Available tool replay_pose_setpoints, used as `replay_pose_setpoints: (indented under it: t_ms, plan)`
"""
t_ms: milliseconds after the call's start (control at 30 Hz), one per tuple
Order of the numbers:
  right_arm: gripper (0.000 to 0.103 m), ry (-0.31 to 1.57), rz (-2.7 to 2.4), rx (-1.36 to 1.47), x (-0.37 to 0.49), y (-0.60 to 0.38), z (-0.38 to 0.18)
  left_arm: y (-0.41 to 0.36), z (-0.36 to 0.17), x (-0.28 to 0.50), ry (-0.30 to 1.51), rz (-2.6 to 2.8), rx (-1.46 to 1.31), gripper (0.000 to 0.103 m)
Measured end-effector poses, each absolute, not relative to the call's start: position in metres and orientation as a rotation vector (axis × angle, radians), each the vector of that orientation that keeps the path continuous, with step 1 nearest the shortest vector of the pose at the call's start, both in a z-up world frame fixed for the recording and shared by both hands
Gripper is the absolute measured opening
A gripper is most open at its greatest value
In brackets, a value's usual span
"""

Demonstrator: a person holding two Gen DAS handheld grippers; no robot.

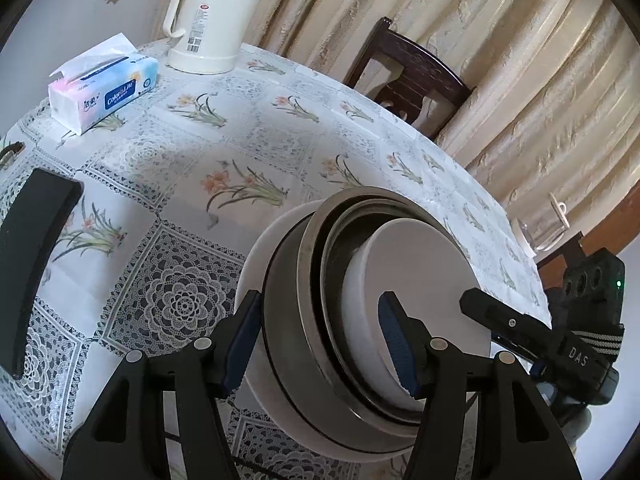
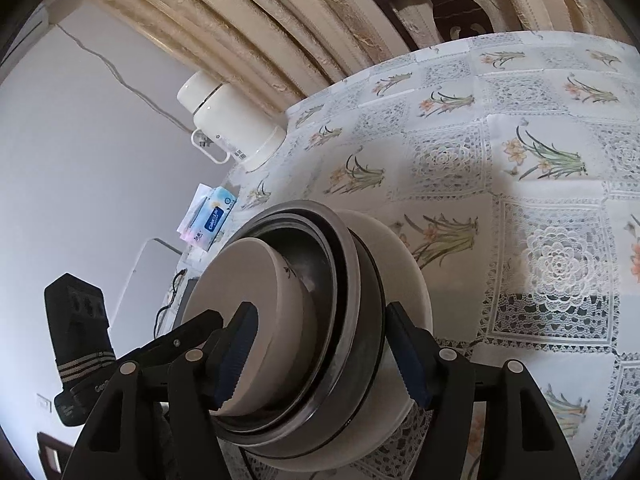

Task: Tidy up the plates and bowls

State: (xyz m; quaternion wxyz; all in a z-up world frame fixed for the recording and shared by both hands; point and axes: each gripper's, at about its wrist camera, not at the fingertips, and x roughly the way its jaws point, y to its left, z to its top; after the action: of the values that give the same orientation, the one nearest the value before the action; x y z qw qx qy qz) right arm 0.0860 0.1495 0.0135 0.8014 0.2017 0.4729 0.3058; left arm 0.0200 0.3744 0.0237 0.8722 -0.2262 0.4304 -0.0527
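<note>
Tablecloth (image 1: 224, 128) with a flower and lace print covers the big round table, and most of it lies bare, so there is plenty of room to set things down; its far edge curves off toward a dark chair (image 1: 408, 76) and the curtains. A white thermos jug (image 1: 212, 16) and a tissue pack (image 1: 104, 88) sit well apart from the work, near the far rim.

The nested stack (image 1: 360, 312) is a white bowl (image 1: 256, 264) outside, steel bowls (image 1: 316, 280) within, and a small white dish (image 1: 416, 280) innermost. It hangs tilted between both tools, likely so that two grips on opposite sides steady the load.

The left gripper (image 1: 320, 340) pinches the stack's wall, one pad outside, one inside. The right gripper (image 2: 324, 356) clamps the opposite side likewise.
</note>
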Motion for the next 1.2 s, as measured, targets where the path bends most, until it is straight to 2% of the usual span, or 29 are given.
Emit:
replay_pose_setpoints:
  t_ms: [433, 1000, 1200]
  plan:
    - [0.069, 0.903, 0.589, 0.329, 0.071, 0.146, 0.029, 0.365, 0.026, 0.013, 0.874, -0.080, -0.401, 0.061]
    - [0.071, 0.820, 0.572, 0.306, 0.035, 0.136, 0.041, 0.332, 0.046, -0.027, 0.712, 0.082, -0.137, 0.075]
    - [0.071, 0.799, 0.569, 0.302, 0.020, 0.132, 0.044, 0.322, 0.050, -0.044, 0.663, 0.107, -0.083, 0.075]
